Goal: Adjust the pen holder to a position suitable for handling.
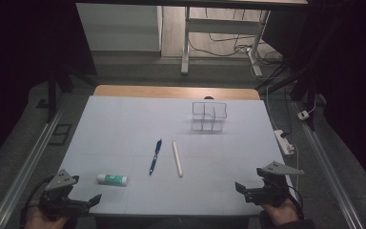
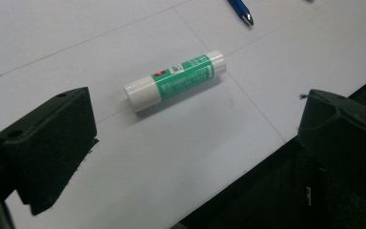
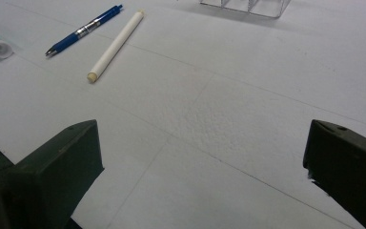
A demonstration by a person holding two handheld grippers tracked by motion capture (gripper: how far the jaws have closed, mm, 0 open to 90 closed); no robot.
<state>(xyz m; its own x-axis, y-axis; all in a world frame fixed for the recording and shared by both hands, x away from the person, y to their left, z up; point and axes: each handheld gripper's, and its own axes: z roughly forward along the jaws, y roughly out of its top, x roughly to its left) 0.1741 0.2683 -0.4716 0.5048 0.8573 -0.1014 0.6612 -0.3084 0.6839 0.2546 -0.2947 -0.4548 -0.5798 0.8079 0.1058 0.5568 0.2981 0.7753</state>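
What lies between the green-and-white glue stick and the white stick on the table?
The blue pen lies between the green-and-white glue stick and the white stick, apart from both, seen in the high view.

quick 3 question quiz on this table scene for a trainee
1. True or false: the left gripper holds the glue stick.
2. Which lies nearest the clear organizer: A pen, B white stick, C glue stick?
3. How do the right gripper's jaws stand?

Key: 1 false, it lies free on the table. 2 B. 3 Open, nothing between them.
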